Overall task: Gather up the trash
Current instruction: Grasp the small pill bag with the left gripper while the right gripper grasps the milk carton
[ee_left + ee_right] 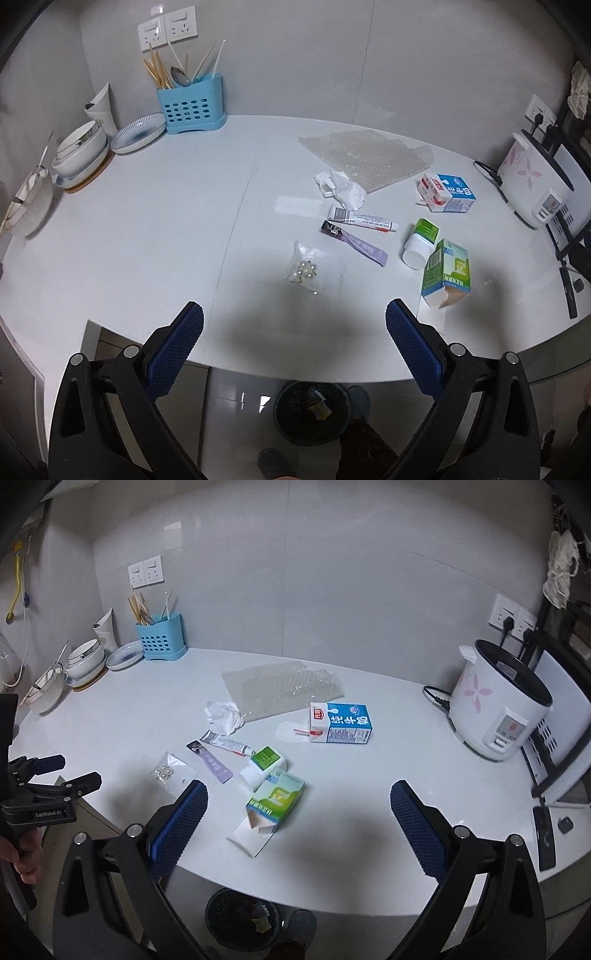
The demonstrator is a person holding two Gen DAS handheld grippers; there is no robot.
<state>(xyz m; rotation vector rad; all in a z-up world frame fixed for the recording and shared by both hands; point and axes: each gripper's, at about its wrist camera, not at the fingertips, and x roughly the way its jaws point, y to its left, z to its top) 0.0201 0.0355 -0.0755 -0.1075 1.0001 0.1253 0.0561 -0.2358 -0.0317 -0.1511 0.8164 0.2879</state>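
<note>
Both grippers hang spread wide and empty above the near edge of a white table point(147, 221). Left gripper point(294, 321): a clear bead bag point(308, 271) lies just beyond it. Right gripper point(298, 800): a green carton point(275, 799) lies between its fingers. Only the right view shows the hand point(22, 856) holding the left gripper. A black bin point(242, 919) stands on the floor below the table edge.

The near-left stretch of the white tabletop point(129, 229) lies bare for passage, while the flat green-and-white carton point(277, 799), white plastic cup point(255, 775) and blue-and-white milk carton point(341, 723) crowd the middle, with a white rice cooker point(495, 716) blocking the far right.
</note>
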